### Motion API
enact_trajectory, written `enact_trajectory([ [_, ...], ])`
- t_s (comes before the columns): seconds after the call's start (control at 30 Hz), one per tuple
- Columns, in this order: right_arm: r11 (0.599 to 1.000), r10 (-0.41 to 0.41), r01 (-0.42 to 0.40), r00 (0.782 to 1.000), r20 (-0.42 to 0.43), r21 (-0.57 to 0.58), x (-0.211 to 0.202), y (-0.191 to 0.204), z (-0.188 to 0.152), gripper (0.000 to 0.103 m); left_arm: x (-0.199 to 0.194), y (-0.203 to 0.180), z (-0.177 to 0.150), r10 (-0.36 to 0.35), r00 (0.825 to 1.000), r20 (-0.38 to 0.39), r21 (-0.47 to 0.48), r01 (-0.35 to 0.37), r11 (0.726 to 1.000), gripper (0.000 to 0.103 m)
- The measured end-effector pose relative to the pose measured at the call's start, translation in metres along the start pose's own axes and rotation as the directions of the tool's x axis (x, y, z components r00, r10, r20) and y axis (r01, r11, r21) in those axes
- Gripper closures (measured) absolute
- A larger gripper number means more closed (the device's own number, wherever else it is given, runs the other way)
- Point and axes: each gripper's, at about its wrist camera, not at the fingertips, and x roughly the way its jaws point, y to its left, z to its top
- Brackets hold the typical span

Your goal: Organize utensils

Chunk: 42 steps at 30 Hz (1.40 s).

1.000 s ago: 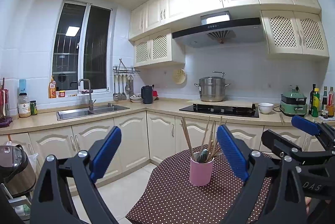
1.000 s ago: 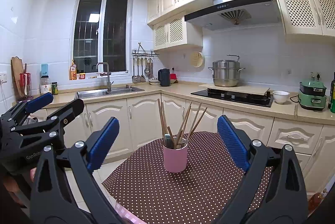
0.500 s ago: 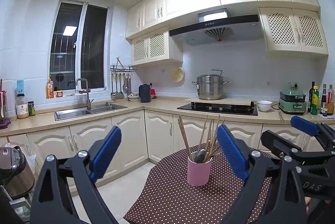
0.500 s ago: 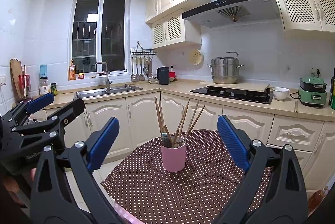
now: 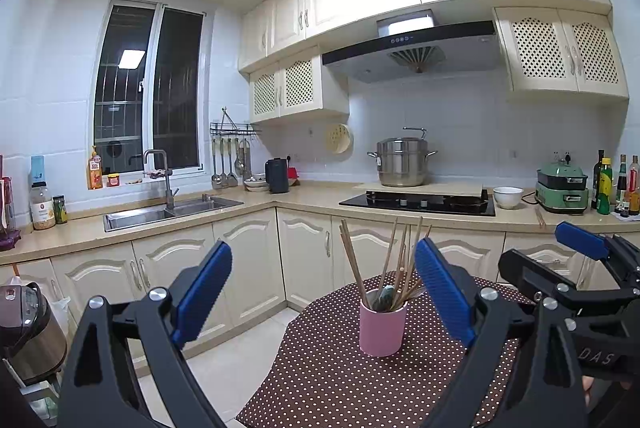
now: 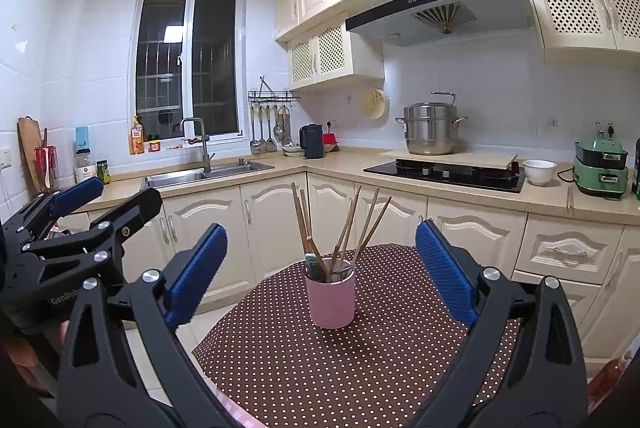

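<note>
A pink cup (image 5: 382, 328) (image 6: 331, 300) stands upright on a round table under a brown polka-dot cloth (image 5: 328, 380) (image 6: 320, 360). Several wooden chopsticks (image 5: 394, 264) (image 6: 344, 228) and a grey-green utensil handle (image 5: 385, 298) lean inside it. My left gripper (image 5: 323, 292) is open, held above the table's near side with the cup ahead and to its right. My right gripper (image 6: 320, 272) is open too, with nothing between its blue pads (image 6: 446, 272), and the cup sits centred beyond it. Each gripper shows in the other's view: the right one (image 5: 576, 256), the left one (image 6: 96, 195).
An L-shaped counter (image 5: 280, 201) runs behind the table with a sink (image 5: 172, 211), a black hob (image 5: 420, 201), a steel pot (image 5: 400, 161), a white bowl (image 5: 507, 196), a green appliance (image 5: 562, 189) and bottles (image 5: 618, 181). A rice cooker (image 5: 24, 332) stands low at the left. Tiled floor (image 5: 224, 368) lies left of the table.
Both wrist views have tilted up slightly, so the cup and table sit a little lower in frame. Both grippers stay open, and the cup and chopsticks have not moved.
</note>
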Motion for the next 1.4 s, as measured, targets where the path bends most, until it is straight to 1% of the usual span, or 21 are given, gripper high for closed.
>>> enact_trajectory([
  [0.77,1.000,0.003,-0.002,1.000,-0.025,0.022,0.015,-0.009,-0.003,0.009,0.021,0.000,-0.002,-0.005,1.000,-0.018,-0.001,0.005,1.000,0.012],
  [1.4,1.000,0.001,0.000,0.999,-0.035,0.026,0.020,-0.010,-0.006,0.009,0.024,0.000,-0.005,-0.004,1.000,-0.023,0.002,0.004,1.000,0.012],
])
